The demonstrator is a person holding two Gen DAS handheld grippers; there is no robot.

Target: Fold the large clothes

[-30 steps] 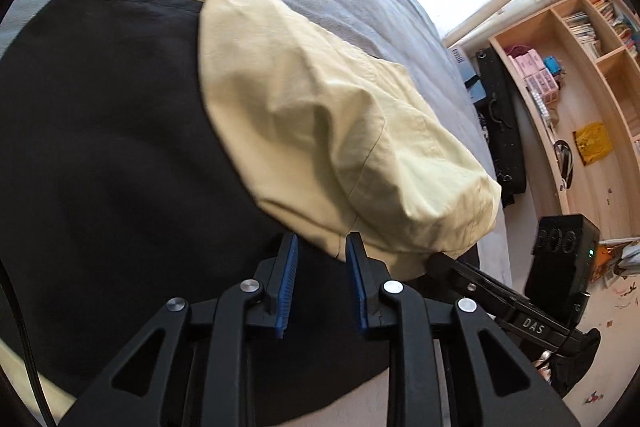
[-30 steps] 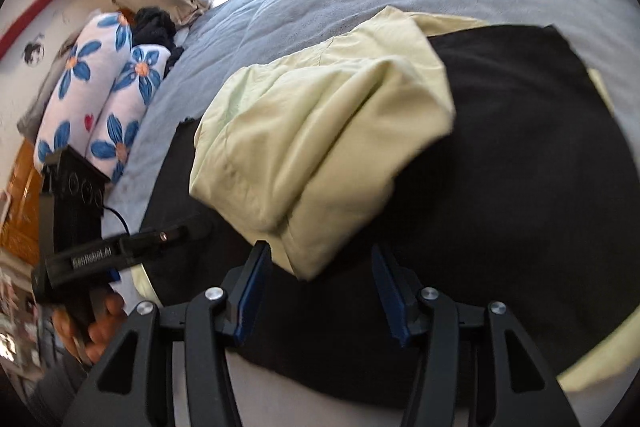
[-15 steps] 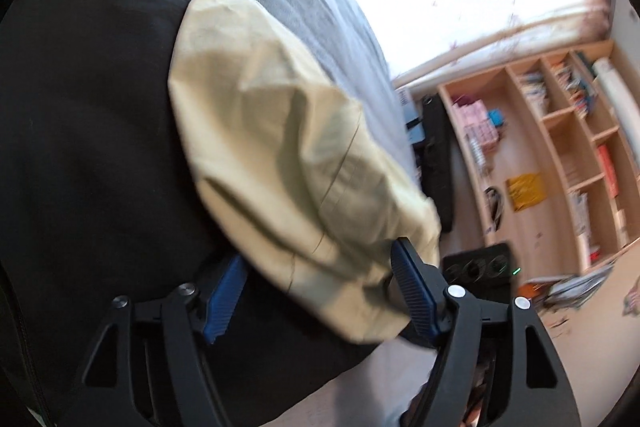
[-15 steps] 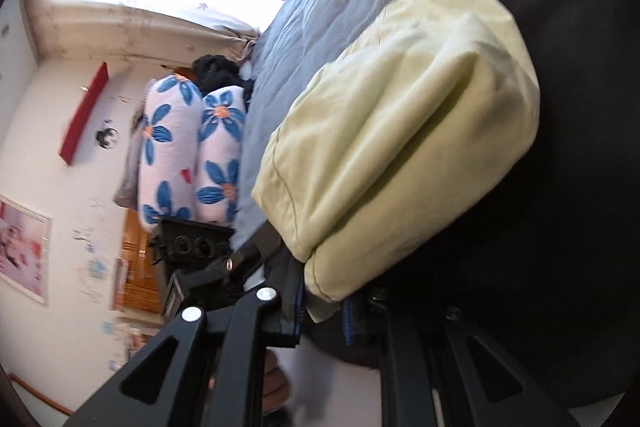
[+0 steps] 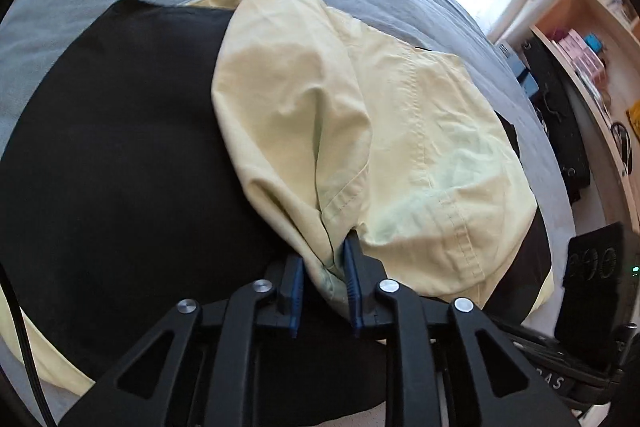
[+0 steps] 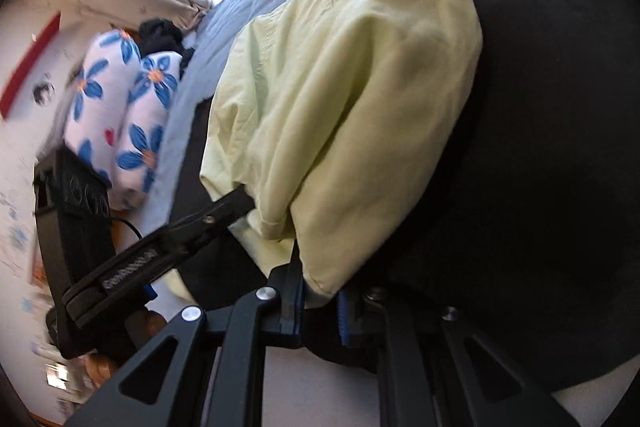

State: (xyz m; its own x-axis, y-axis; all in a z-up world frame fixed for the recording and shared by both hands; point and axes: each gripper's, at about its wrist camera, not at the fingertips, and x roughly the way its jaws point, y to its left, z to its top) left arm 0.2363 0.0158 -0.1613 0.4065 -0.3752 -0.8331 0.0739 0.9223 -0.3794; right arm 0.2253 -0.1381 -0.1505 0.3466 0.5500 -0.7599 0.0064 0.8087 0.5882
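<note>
Both claws closed since earlier: left claw (image 5: 324, 283), right claw (image 6: 320, 301) each clamp one yellow garment (image 5: 360, 131) on black cloth (image 5: 120, 155).

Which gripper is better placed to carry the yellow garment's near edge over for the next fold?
Neither clearly. The left gripper and right gripper each already pinch the yellow garment at its near edge, so both would likely lift together.

Your right tongs (image 6: 320, 301) appear clamped on the pale yellow garment's (image 6: 348, 87) hem, over the black cloth (image 6: 540, 147).
</note>
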